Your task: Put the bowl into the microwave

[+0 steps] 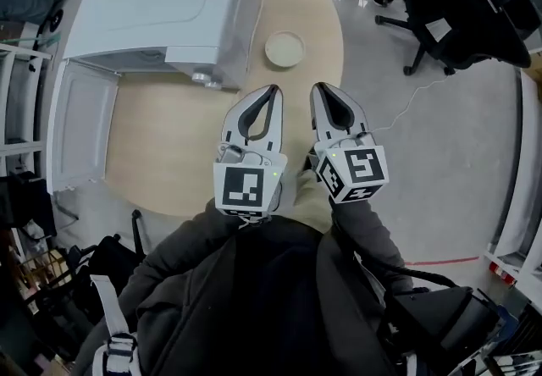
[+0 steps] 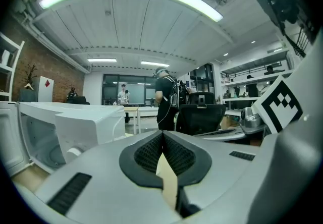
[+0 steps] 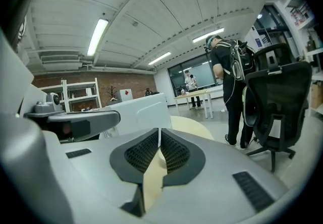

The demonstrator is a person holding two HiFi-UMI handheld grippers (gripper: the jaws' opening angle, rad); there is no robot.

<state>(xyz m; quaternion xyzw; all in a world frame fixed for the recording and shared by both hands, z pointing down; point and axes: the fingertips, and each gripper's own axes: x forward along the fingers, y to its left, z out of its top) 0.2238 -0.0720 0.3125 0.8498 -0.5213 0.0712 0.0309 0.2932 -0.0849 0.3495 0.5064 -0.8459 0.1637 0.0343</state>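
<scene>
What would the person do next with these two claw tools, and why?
Probably reach the right gripper forward to the bowl, opening its jaws on the way. Both it and the left gripper are shut, empty and short of the bowl, which sits on the table beside the microwave, whose door already hangs open.

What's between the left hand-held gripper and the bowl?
Nothing: only bare tabletop separates the left hand-held gripper from the bowl, seen in the head view.
</scene>
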